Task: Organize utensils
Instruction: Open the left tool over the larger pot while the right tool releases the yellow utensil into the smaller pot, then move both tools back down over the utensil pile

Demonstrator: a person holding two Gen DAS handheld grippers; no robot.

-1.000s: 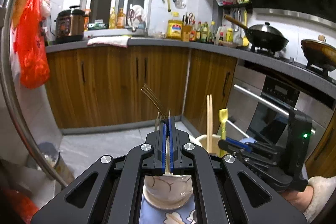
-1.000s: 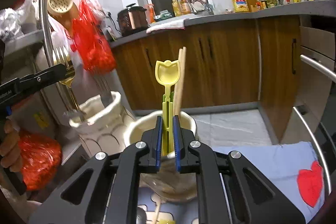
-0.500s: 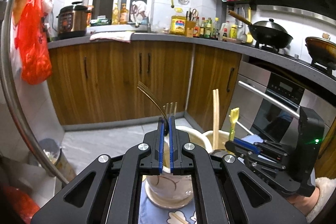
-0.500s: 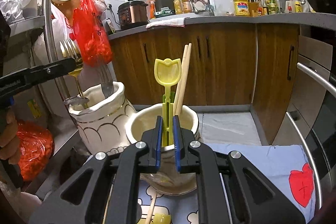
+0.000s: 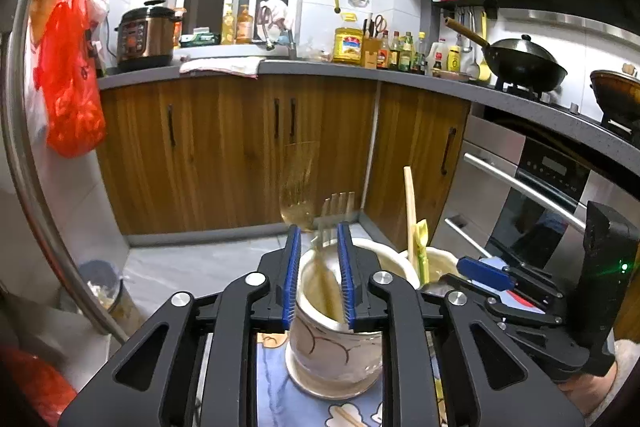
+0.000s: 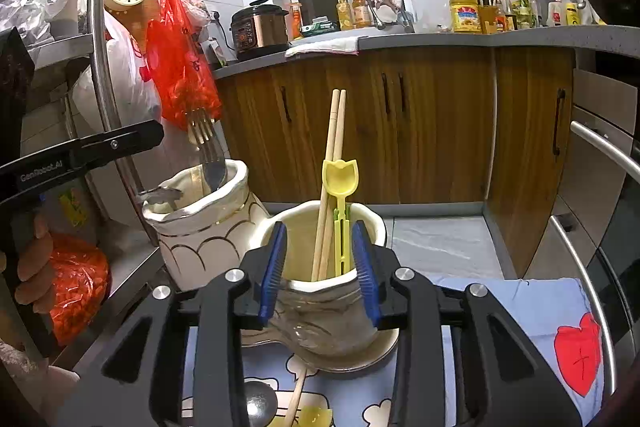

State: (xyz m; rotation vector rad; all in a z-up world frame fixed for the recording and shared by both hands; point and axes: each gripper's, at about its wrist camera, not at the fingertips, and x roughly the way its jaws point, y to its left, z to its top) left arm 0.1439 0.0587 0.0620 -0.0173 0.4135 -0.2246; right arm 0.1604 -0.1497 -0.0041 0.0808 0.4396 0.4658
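My left gripper (image 5: 319, 279) is open over a white holder with gold scallop lines (image 5: 334, 351). A gold fork (image 5: 334, 223) stands blurred in that holder, between the jaws and free of them. My right gripper (image 6: 319, 271) is open around the rim of a cream holder (image 6: 320, 319). A yellow spoon (image 6: 340, 183) and a pair of wooden chopsticks (image 6: 333, 167) stand in that holder. In the right wrist view the white holder (image 6: 204, 231) stands to the left with forks (image 6: 208, 151) in it, and the left gripper (image 6: 86, 151) hovers beside it.
A blue cartoon cloth (image 6: 516, 303) covers the table. A metal spoon (image 6: 260, 403) and a loose chopstick (image 6: 298, 393) lie on it at the front. A curved steel rail (image 6: 100, 75) rises at the left with a red bag (image 6: 180, 67). Kitchen cabinets stand behind.
Both grippers have opened. The left one has let go of the gold fork, which dropped into the white holder. The right one has let go of the yellow spoon, now standing in the cream holder.
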